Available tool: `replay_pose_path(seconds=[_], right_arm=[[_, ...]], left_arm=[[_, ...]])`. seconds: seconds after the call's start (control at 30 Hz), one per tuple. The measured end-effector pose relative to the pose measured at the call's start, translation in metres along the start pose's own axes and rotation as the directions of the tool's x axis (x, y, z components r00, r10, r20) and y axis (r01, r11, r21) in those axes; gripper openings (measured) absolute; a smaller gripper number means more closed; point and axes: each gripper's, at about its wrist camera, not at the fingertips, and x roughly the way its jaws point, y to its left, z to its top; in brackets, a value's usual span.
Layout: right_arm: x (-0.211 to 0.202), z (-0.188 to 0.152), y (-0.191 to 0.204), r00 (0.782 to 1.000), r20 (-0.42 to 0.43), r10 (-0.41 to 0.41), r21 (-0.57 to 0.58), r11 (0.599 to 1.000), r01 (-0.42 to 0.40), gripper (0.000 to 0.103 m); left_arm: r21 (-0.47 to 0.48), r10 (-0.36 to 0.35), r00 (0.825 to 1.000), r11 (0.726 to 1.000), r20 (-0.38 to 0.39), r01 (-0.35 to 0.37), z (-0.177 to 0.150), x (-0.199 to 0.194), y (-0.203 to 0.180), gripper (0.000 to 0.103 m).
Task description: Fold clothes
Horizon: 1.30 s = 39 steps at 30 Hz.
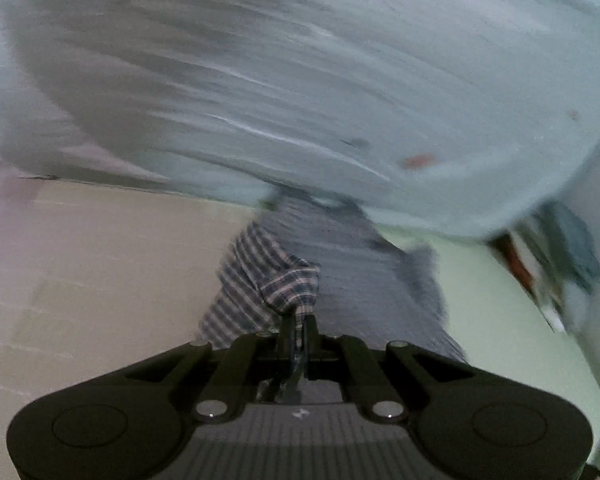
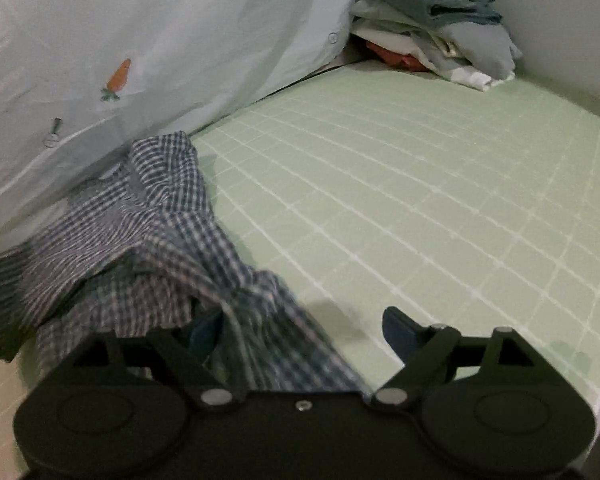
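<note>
A blue-and-white checked garment lies crumpled at the left edge of the green grid mat. My right gripper stands open just above the mat. A fold of the checked cloth drapes over its left finger and runs into the gap, but the pads do not press on it. In the left wrist view my left gripper is shut on a bunched corner of the checked garment, which hangs stretched away from it. That view is blurred by motion.
Pale blue fabric with carrot prints hangs along the mat's far left side and fills the top of the left wrist view. A stack of folded clothes sits at the mat's far corner by a wall. Beige tiled floor shows past the mat's left edge.
</note>
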Motion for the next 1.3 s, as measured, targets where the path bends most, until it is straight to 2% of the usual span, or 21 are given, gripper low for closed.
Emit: replay_pose_path(seconds=[0.1, 0.2, 0.4, 0.53, 0.73, 0.93, 1.07, 1.17, 1.3], right_arm=[[-0.018, -0.015, -0.010, 0.998, -0.006, 0.060, 0.009, 0.998, -0.060, 0.087], [-0.032, -0.025, -0.017, 0.997, -0.011, 0.080, -0.020, 0.997, -0.080, 0.087], [-0.056, -0.032, -0.053, 0.998, -0.049, 0.036, -0.042, 0.998, -0.038, 0.087], [-0.063, -0.030, -0.078, 0.996, -0.090, 0.017, -0.056, 0.998, -0.022, 0.088], [-0.046, -0.019, -0.083, 0.989, -0.137, 0.045, -0.167, 0.984, -0.068, 0.089], [0.000, 0.001, -0.047, 0.975, -0.174, 0.137, -0.243, 0.954, -0.177, 0.089], [0.027, -0.004, -0.004, 0.954, -0.228, 0.194, -0.337, 0.904, -0.265, 0.089], [0.032, -0.017, 0.022, 0.963, -0.227, 0.148, -0.467, 0.851, -0.241, 0.093], [0.029, -0.008, 0.017, 0.954, -0.250, 0.165, -0.459, 0.848, -0.267, 0.093]], left_arm=[[0.046, -0.046, 0.998, 0.998, -0.053, 0.048, -0.030, -0.008, -0.033, 0.004], [0.096, -0.083, 0.991, 0.991, -0.109, 0.094, -0.056, -0.016, -0.061, 0.004], [0.124, -0.128, 0.966, 0.980, -0.223, 0.159, -0.099, -0.015, -0.111, 0.004], [0.090, -0.071, 0.958, 0.991, -0.277, 0.100, -0.118, -0.008, -0.123, 0.005], [-0.029, 0.008, 0.978, 0.999, -0.210, -0.015, -0.112, -0.024, -0.118, 0.005], [-0.085, 0.093, 0.983, 0.991, -0.155, -0.107, -0.103, -0.050, -0.121, 0.005], [-0.096, 0.127, 0.981, 0.985, -0.146, -0.142, -0.105, -0.056, -0.125, 0.005], [-0.102, 0.137, 0.978, 0.983, -0.156, -0.153, -0.109, -0.057, -0.127, 0.005], [-0.113, 0.123, 0.980, 0.984, -0.154, -0.141, -0.108, -0.053, -0.130, 0.005]])
